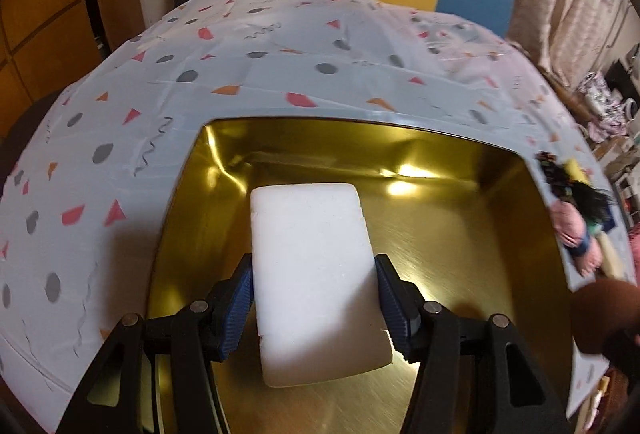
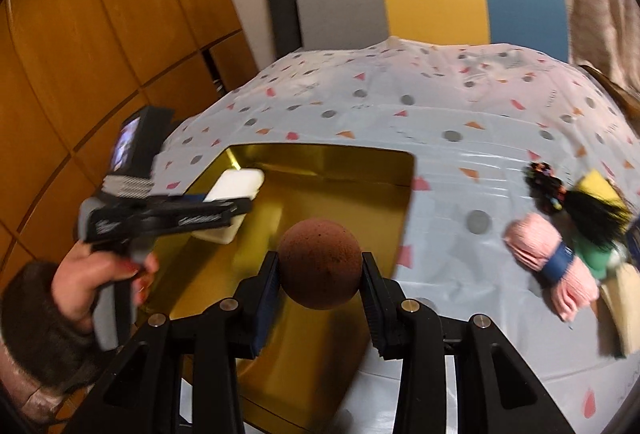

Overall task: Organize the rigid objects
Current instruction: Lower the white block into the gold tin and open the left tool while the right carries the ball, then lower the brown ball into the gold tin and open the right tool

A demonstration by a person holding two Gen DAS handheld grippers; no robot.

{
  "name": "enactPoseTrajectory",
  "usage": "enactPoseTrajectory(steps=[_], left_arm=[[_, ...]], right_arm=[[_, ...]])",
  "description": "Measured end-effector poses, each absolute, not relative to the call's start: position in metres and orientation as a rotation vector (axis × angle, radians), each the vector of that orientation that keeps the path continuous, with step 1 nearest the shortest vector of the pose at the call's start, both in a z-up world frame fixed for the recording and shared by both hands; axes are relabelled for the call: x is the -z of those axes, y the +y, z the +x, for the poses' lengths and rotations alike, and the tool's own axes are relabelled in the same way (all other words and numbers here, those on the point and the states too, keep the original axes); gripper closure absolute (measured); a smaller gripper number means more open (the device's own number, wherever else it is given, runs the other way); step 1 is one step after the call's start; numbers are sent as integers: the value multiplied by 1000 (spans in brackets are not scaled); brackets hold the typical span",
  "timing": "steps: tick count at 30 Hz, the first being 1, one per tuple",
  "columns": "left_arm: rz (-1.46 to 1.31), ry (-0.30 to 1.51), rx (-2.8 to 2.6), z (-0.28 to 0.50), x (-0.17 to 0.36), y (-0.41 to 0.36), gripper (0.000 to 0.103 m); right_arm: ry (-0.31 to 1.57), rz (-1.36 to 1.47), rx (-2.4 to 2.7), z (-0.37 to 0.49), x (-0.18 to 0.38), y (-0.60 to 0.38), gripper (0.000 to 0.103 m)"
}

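A white foam block (image 1: 308,254) hangs over the gold metal tray (image 1: 460,234), and my left gripper (image 1: 314,266) is shut on its long sides with the blue pads pressing in. The right wrist view shows that left gripper (image 2: 236,211) from the side, held by a person's hand (image 2: 80,290), with the white block (image 2: 236,183) above the tray's left part (image 2: 340,185). My right gripper (image 2: 320,266) is shut on a brown ball (image 2: 320,262) above the tray's near edge. The ball (image 1: 600,318) also shows at the right edge of the left wrist view.
The tray lies on a pale patterned tablecloth (image 2: 400,105). To its right lies a pile of soft things: pink yarn (image 2: 552,266), a black tassel (image 2: 592,209), a yellow sponge (image 2: 600,181). A grey, yellow and blue chair (image 2: 432,1) stands behind the table, wooden cabinets (image 2: 100,53) at the left.
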State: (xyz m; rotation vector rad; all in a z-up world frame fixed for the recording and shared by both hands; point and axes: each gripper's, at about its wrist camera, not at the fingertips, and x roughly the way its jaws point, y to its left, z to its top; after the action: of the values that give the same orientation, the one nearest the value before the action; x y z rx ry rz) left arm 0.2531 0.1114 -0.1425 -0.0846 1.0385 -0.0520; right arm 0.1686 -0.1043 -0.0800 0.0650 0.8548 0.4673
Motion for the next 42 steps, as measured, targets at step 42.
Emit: enactPoseTrajectory(steps=[42], left_arm=[[-481,761,-72,110,105,189,22]], right_arm=[[940,54,-441,290,125,20,36]])
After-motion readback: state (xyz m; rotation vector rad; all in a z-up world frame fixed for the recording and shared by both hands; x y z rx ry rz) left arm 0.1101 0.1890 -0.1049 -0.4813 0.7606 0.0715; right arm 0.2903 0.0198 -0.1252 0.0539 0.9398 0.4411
